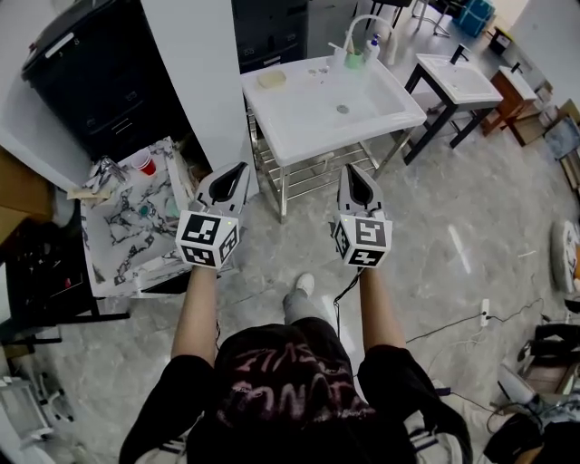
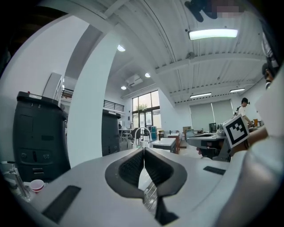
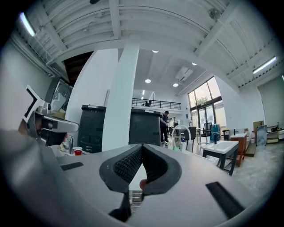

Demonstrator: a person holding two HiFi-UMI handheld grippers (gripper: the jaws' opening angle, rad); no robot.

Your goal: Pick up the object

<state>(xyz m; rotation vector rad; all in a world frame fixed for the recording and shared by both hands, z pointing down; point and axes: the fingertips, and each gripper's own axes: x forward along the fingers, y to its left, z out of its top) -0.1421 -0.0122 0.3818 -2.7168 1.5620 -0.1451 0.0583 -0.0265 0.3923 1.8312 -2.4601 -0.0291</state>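
Left gripper point(image 1: 237, 172): jaws closed tight, pads meeting tip to tip in its own view, nothing btw them. Right gripper point(image 1: 352, 174): same, clenched w/ ribbed pads touching at the tips, nothing held. A small pinkish spot shows through the gap lower down in the right gripper view; can't tell what it is. Both are held out fwd side by side, well apart, in the air above the floor, each on a bare forearm, marker cubes facing the head cam.

Just ahead of both tips stands the white sink tabletop point(image 1: 299, 122), basin w/ a drain point(image 1: 343, 109) near its middle. A metal rack point(image 1: 308, 174) sits under it, btw the two grippers in the head view. The pale yellow object point(image 1: 271, 79), prob. the thing to pick up, lies flat at the tabletop's far left corner, well apart from both grippers, untouched. At the far edge: a white arched faucet point(image 1: 364, 23) and a green bottle point(image 1: 353, 58) beside it.

Left of the left gripper is a marble-pattern side table point(image 1: 127, 231) w/ clutter and a red cup point(image 1: 146, 166) near its far end. Behind that, a black cabinet point(image 1: 100, 82) and a white pillar point(image 1: 195, 68). To the right, a second sink table point(image 1: 458, 77) on dark legs. Below the grippers: person's shoe point(image 1: 304, 285) on the grey floor and a cable point(image 1: 435, 331) running to a power strip point(image 1: 484, 313).
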